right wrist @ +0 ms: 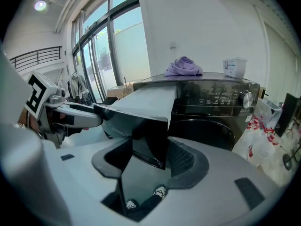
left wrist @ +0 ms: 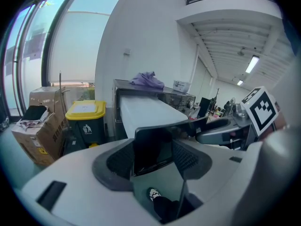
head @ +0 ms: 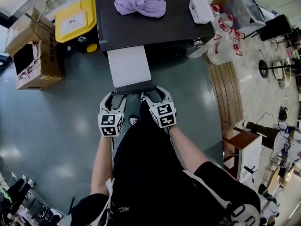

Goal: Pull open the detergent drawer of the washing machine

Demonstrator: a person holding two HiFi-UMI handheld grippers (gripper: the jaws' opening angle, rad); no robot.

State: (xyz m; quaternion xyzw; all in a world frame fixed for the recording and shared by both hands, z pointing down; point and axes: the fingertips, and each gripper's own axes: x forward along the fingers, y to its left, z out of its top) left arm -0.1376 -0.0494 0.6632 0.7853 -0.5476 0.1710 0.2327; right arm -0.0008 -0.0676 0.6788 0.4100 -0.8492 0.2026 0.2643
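The washing machine [head: 162, 29] is seen from above, dark-topped, and its long white detergent drawer [head: 129, 66] stands far out toward me. The drawer's dark front panel [head: 134, 88] is at the near end. My left gripper [head: 114, 99] is shut on the panel's left end and my right gripper [head: 154, 96] on its right end. In the left gripper view the panel [left wrist: 151, 147] sits between the jaws of the left gripper [left wrist: 153, 161]. In the right gripper view the panel's corner [right wrist: 148, 142] fills the gap of the right gripper [right wrist: 149, 157], with the machine's control panel [right wrist: 221, 98] behind.
A purple cloth [head: 141, 0] and a white box [head: 201, 8] lie on the machine's top. A yellow-lidded bin [head: 75, 20] and a cardboard box [head: 30, 55] stand to its left. Plastic bags [head: 221, 44] and a wooden bench [head: 228, 91] are on the right. My legs fill the floor below.
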